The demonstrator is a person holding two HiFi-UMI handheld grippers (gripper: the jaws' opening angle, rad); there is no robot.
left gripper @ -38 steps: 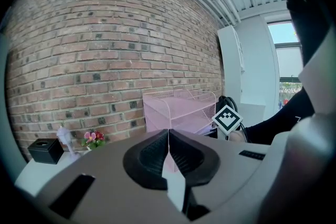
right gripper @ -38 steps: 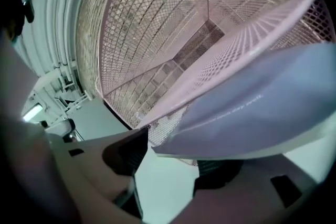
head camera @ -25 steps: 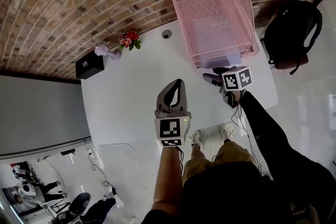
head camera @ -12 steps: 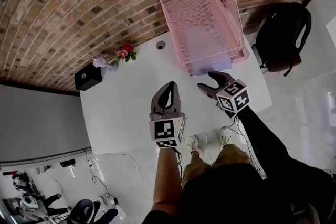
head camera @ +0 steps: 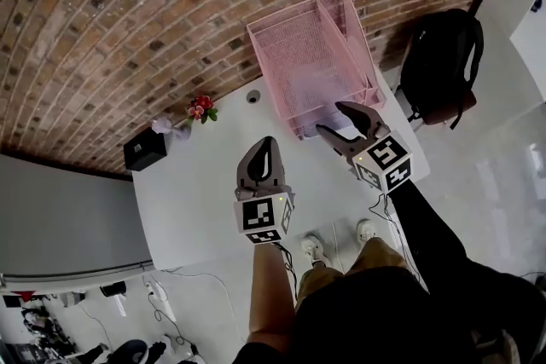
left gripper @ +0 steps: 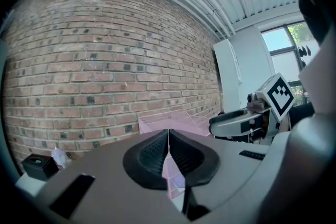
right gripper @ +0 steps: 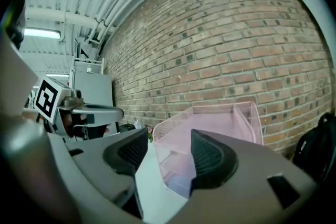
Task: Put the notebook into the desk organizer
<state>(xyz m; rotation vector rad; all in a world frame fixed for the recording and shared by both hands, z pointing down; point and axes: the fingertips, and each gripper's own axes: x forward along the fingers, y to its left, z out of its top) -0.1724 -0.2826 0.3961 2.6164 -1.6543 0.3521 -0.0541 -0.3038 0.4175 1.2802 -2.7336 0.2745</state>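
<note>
Though veiled by pink mesh from above, can make out the notebook (right gripper: pixel 178 183) as a pale lavender patch, flat in the lowest tier of the desk organizer (head camera: pixel 290 47), toward its open front. Lies at 12 o'clock from the right gripper (head camera: pixel 329 118), just beyond the tips and lower down, untouched. From the left gripper (head camera: pixel 264 146), sits at about 1 o'clock, farther off. Cannot fix its long axis or heading: edges lost in the mesh, only the near edge showing, lined up with the organizer's open front. Right gripper released, jaws well apart, nothing between them but a view of the organizer's lower tiers. Left gripper clenched, pads pressed together on nothing, raised above the white table (head camera: pixel 196 175) at 9 o'clock of the right one. Organizer backed against the brick wall (head camera: pixel 128 13) at the table's 12 o'clock edge. Along that wall toward 9 o'clock: red flowers (head camera: pixel 203 107), then a black box (head camera: pixel 143 150). Beside the table, at 3 o'clock of the organizer, a black backpack (head camera: pixel 439 64).
</note>
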